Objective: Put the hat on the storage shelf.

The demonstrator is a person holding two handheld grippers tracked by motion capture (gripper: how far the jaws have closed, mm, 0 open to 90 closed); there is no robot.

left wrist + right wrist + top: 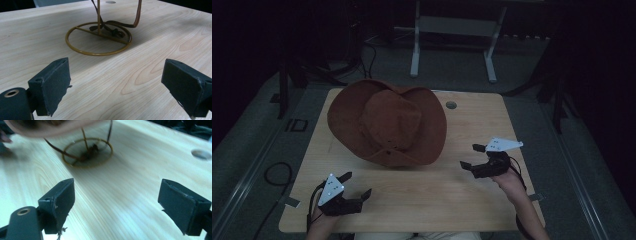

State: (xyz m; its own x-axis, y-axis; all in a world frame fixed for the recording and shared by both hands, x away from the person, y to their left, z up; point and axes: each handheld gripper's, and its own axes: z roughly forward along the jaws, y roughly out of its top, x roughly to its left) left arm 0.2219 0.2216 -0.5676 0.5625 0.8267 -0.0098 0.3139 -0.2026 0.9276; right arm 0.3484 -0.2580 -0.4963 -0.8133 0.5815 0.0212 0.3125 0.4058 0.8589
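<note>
While both grippers sit released, jaws wide, nothing held: left gripper near front edge, right gripper beside hat brim. Brown wide-brim hat rests on gold wire stand, table centre-left. Crown up; long axis probably runs front-to-back. Risk: uneven one-sided lift tips light stand; dangling chin cord snags.

High view looks down on the table — both gripper views skim it low.

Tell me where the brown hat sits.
In the high view, the brown hat sits left of centre on the table, raised on a gold wire stand.
</note>
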